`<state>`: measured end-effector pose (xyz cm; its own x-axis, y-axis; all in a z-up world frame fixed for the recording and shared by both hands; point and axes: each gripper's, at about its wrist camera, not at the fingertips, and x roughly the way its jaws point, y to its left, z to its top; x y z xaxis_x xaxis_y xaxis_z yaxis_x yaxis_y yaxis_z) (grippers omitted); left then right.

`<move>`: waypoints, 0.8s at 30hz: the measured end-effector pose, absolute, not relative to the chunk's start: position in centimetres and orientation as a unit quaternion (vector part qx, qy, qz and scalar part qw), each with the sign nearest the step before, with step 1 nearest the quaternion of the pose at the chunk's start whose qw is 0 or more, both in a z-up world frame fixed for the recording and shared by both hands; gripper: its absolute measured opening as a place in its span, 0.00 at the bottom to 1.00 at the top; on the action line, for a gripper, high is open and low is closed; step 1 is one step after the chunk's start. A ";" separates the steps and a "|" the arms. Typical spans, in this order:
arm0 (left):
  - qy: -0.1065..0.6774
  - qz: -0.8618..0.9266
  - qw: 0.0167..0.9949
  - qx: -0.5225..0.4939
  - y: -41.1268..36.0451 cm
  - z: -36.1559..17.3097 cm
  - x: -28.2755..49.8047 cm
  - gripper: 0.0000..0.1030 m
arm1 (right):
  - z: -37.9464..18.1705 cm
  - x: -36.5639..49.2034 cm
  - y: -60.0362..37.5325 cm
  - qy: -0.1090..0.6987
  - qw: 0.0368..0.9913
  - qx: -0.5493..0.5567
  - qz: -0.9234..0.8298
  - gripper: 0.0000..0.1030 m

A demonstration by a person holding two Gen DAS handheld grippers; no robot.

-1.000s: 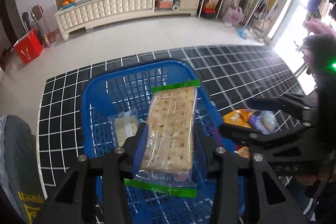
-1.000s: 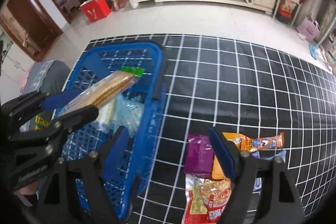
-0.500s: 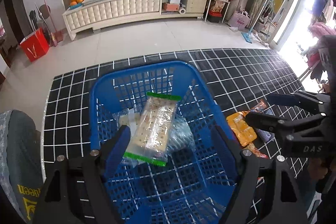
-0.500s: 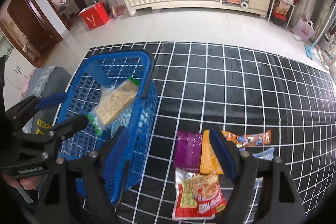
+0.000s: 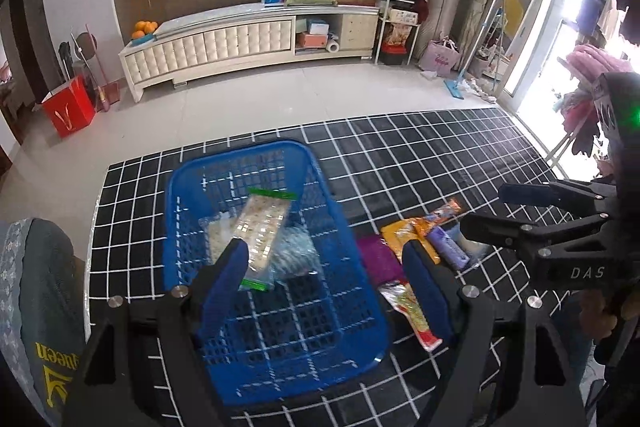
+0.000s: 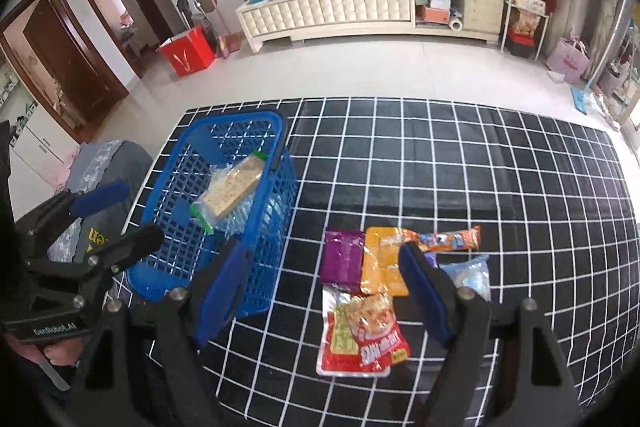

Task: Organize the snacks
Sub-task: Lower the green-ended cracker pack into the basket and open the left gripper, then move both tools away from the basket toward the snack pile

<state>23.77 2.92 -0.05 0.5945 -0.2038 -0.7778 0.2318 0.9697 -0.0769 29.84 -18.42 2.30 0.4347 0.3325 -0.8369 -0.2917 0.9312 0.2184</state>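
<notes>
Fingers (image 5: 224, 279) apart, one basket (image 5: 352, 291), one cracker pack (image 5: 262, 227)

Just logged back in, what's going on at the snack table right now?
A person is sorting snacks with two handheld tools. The cracker pack lies in the blue basket on other clear packets. Left tool and right tool are both open and empty. The purple, orange and red packets lie on the grid cloth.

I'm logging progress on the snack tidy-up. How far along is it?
Done: the cracker pack and some clear-wrapped packets lie in the blue basket. In hand: nothing; left gripper and right gripper are both open. Left: purple pouch, orange pouch, red packet and others on the mat.
</notes>
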 end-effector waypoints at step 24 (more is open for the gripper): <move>0.439 -0.100 0.893 0.012 -5.9 -7.8 16.5 0.77 | -5.5 22.5 -27.6 0.506 0.850 0.022 0.146 0.80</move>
